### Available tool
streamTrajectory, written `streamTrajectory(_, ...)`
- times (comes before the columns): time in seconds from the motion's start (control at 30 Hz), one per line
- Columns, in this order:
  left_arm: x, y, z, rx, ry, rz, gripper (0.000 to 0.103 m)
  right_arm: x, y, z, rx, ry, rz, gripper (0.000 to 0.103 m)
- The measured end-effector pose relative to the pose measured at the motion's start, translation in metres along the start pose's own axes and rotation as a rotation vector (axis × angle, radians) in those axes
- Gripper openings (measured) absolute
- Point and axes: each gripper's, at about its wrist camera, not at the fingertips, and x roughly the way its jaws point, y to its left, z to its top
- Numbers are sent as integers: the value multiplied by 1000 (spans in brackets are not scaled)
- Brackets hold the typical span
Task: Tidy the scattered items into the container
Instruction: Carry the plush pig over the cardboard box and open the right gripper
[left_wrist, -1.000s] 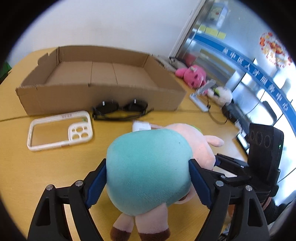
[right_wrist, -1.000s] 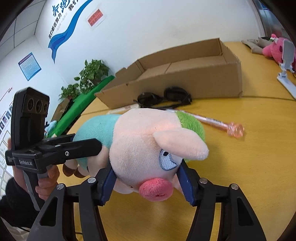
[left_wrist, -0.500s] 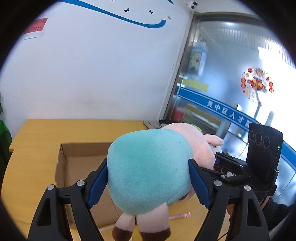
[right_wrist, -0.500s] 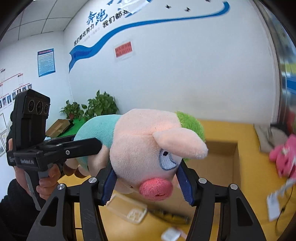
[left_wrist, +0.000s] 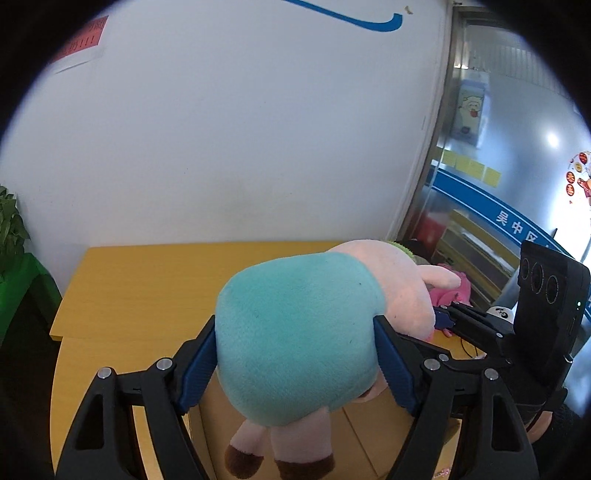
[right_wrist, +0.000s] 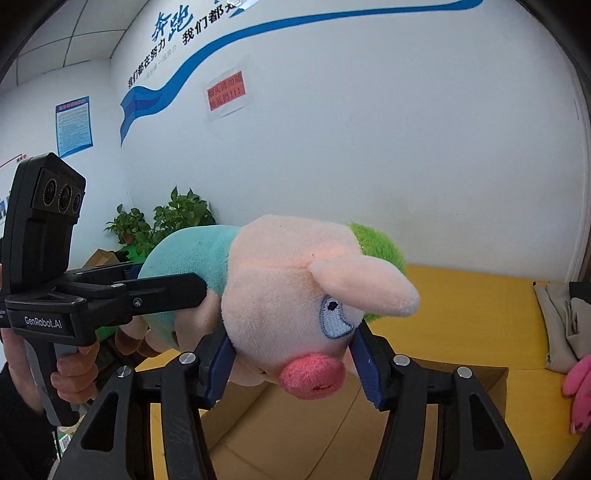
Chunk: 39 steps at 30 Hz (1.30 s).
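Observation:
A plush pig with a teal body, pink head and green tuft hangs in the air between both grippers. My left gripper is shut on its teal body, the blue pads pressed into both sides. My right gripper is shut on the pink head, snout toward the camera. The left gripper shows from the side in the right wrist view, held by a hand. The right gripper shows at the right of the left wrist view. The brown cardboard box lies below the pig; its floor shows under the legs.
The yellow table runs back to a white wall. A pink plush toy and a grey cloth lie at the table's right. Potted plants stand on the left beyond the table. A glass door is at the right.
Both grippers have risen and moved forward with the pig held between them. The phone case, sunglasses and wand on the table have dropped out of view; the box is now beneath the pig.

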Motion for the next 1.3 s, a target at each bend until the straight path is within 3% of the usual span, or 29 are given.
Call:
streamTrajectory(0.23, 85, 37, 6, -74, 100, 53, 78, 89, -44, -4, 90, 94, -16, 61)
streamTrajectory(0.4, 143, 55, -27, -146, 224, 22, 78, 132, -67, -43, 155, 191, -69, 61)
streamTrajectory(0.67, 190, 78, -70, -175, 361, 37, 76, 177, -69, -101, 170, 303, -94, 61)
streamTrajectory(0.93, 226, 92, -82, -143, 425, 106, 73, 216, -72, -128, 211, 352, -90, 61)
streamTrajectory(1.17, 230, 97, -81, -128, 394, 137, 74, 222, -76, -130, 239, 306, -114, 62)
streamTrajectory(1.23, 226, 99, -81, -138, 374, 147, 79, 222, -77, -130, 246, 301, -111, 67)
streamTrajectory(1.3, 217, 101, -78, -195, 336, 135, 79, 223, -81, -132, 281, 315, -92, 88)
